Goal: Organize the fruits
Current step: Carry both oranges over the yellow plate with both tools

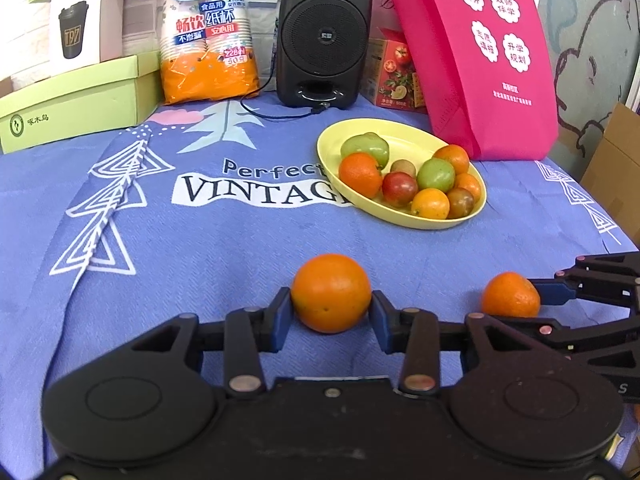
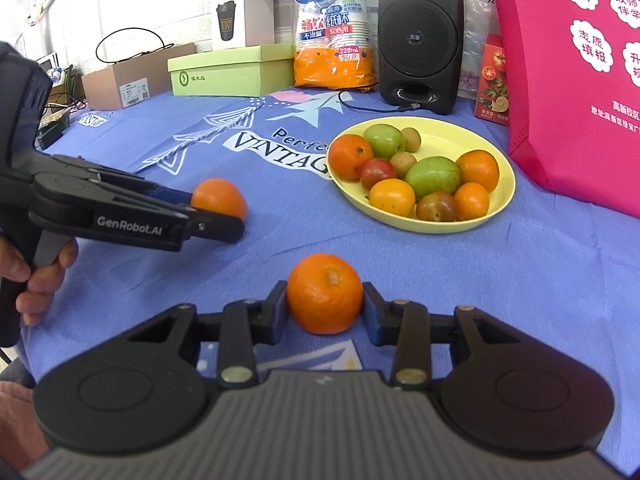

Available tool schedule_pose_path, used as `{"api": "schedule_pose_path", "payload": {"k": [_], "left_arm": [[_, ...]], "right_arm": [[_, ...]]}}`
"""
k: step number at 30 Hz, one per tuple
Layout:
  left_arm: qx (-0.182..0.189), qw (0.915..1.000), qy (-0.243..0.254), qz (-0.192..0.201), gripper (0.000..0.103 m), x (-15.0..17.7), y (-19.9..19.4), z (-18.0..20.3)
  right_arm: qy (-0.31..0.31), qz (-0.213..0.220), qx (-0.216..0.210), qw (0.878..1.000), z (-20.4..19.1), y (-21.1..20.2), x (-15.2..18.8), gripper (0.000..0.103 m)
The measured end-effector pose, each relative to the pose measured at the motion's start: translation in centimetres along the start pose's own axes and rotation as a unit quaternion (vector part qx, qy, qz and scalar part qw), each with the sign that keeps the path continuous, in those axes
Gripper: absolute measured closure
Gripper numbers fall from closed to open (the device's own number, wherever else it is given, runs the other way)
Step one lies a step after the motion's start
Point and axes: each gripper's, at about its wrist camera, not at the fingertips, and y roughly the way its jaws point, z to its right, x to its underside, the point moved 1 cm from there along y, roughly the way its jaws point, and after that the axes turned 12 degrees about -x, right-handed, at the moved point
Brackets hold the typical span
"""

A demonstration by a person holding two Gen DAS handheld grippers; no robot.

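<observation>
left orange (image 1: 331, 292): on the blue cloth (image 1: 200, 248), pinched between the blue pads of the left gripper (image 1: 331, 312); both pads touch its sides
right orange (image 2: 325, 293): stem end up (a small mandarin by the look), on the cloth near the front edge; the right gripper (image 2: 325, 308) is pressed against it on both sides
spacing: the two oranges lie near each other, apart; in the left wrist view the right orange (image 1: 510, 295) is to the right
yellow plate (image 2: 502, 196): behind both, holding oranges, green fruits, reddish ones and small brown ones
backdrop: black speaker (image 1: 325, 34), paper-cup pack (image 1: 208, 32), pink bag (image 1: 480, 56), green box (image 1: 76, 100)
</observation>
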Motion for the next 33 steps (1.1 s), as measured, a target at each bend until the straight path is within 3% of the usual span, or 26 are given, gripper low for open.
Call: {"api": "schedule_pose_path", "payload": {"k": [9,17,26,30,33], "left_arm": [[0.013,0.9995,0.027,0.011,0.062,-0.3,-2.0,1.6],[0.032,0.9979,0.045,0.034,0.062,-2.8,-2.5,3.0],[0.047,0.9937,0.081,0.061,0.062,-10.1,1.3,6.0],[0.069,0.9939,0.074,0.043,0.062,-14.1,5.2,7.6],[0.061,0.9941,0.082,0.037,0.062,-16.5,8.1,8.9]], "right_arm": [[0.002,0.014,0.011,1.0,-0.1,-2.4,0.7,0.066],[-0.004,0.037,0.027,0.999,1.0,-3.6,-1.0,0.066],[-0.005,0.058,0.068,0.996,6.1,-2.6,-6.2,0.066],[-0.018,0.051,0.079,0.995,8.2,-1.1,-9.1,0.066],[-0.028,0.031,0.079,0.996,9.1,0.5,-10.2,0.066]]}}
